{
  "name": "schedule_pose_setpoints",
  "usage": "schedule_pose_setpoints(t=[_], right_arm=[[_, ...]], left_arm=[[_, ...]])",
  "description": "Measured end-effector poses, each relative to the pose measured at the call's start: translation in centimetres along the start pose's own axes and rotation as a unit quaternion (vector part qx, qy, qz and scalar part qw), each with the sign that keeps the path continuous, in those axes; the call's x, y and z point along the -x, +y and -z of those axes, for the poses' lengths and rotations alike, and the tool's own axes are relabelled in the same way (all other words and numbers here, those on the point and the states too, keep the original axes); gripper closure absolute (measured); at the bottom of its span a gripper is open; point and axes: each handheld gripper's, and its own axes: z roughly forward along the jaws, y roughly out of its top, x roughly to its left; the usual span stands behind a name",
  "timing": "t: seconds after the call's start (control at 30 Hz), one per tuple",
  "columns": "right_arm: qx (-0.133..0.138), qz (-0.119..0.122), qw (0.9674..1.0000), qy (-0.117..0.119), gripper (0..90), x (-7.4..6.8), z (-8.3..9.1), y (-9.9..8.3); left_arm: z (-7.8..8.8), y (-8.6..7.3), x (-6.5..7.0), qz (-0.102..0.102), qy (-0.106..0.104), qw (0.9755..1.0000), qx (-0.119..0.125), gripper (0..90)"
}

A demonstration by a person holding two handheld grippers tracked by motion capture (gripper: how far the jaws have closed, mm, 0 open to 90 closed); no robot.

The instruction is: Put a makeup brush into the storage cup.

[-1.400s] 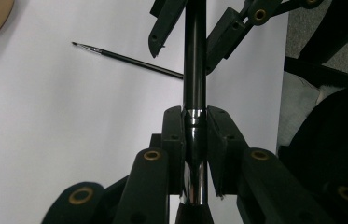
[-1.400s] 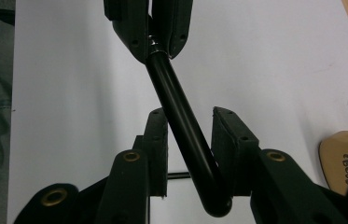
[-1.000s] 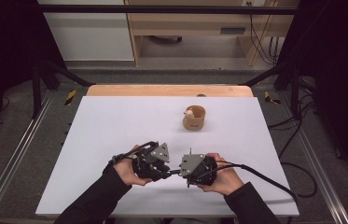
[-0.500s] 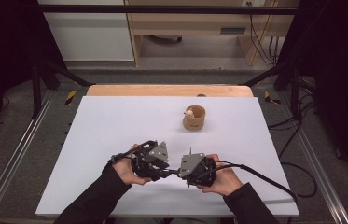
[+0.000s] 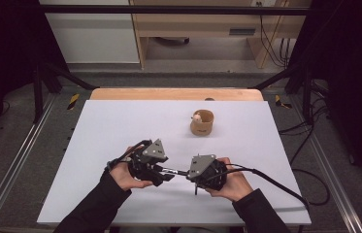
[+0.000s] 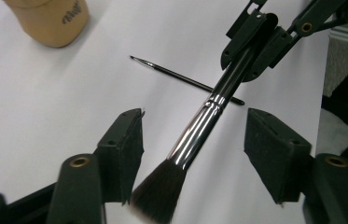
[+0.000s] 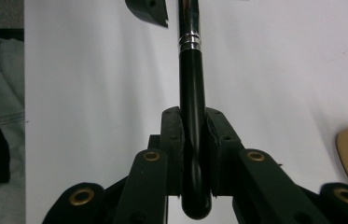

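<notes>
The brush ran between the two sets of tongs, its handle in the right tongs and its bristles between the parted left tongs. A thin brush lay on the desk beneath it; the cup stood beyond the tongs.

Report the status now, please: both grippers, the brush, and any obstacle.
Right gripper shut on brush handle. Left gripper jaws just opened, brush head between, untouched. Thin brush lies on table beneath; wooden cup stands apart.

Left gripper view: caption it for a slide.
Left gripper just opened around a makeup brush held by the right gripper.
</notes>
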Motion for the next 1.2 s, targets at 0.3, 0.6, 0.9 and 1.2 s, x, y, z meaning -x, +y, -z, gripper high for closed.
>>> schedule_pose_setpoints(t=[0.3,0.6,0.9,1.2], right_arm=[[0.004,-0.019,0.9998,-0.008,79.2,0.4,0.3,-0.1],[0.015,-0.041,0.9989,-0.018,79.2,1.0,0.7,-0.7],[0.029,-0.063,0.997,-0.033,79.1,1.2,1.1,-1.2],[0.054,-0.086,0.9939,-0.043,79.2,1.3,1.4,-1.7]], left_arm=[[1.4,-1.5,-0.7,0.045,0.028,0.997,0.055,22.8],[2.1,-3.0,-0.6,0.089,0.05,0.9899,0.098,17.4],[2.3,-4.4,-0.5,0.117,0.075,0.9813,0.133,13.6],[1.5,-5.7,-0.2,0.144,0.077,0.9736,0.159,12.9]])
